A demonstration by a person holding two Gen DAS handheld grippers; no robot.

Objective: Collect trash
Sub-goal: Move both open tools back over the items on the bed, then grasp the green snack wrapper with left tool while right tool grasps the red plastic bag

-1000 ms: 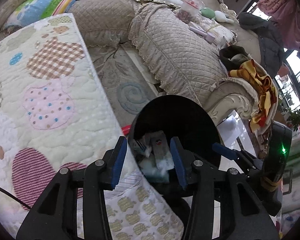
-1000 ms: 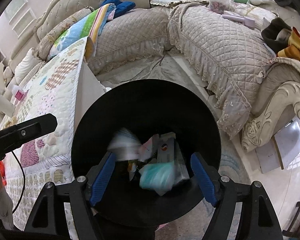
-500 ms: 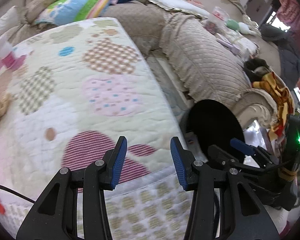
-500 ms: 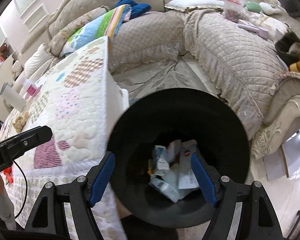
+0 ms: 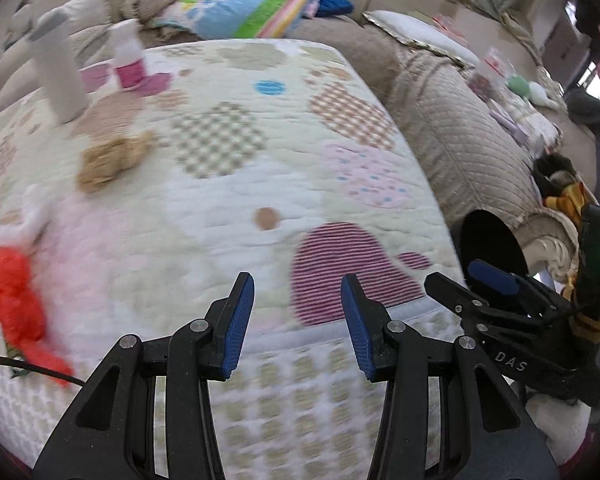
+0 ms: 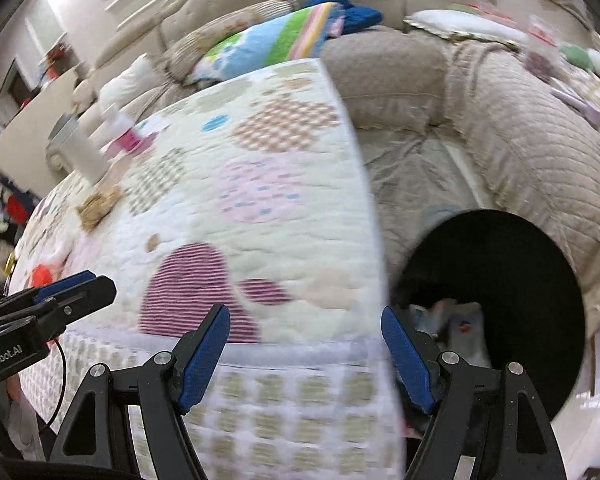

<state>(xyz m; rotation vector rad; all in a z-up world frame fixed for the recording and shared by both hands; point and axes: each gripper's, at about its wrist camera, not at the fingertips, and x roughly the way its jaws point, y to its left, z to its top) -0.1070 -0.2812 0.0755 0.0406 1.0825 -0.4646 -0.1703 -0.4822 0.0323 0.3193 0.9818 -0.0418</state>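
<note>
Both grippers empty, swung from the bin toward the quilted table

Two sets of tongs hang over the near edge of the quilt-covered table; the left gripper has its jaws fairly narrow with nothing between them; the right gripper stands wide, also empty; the black bin sits on the floor just beside the table's right edge, wrappers visible inside, likely kept close so drops are short; remaining litter lies well up the table to the left: a crumpled brown scrap and an orange-red piece; reaching these seems the next aim.
</note>
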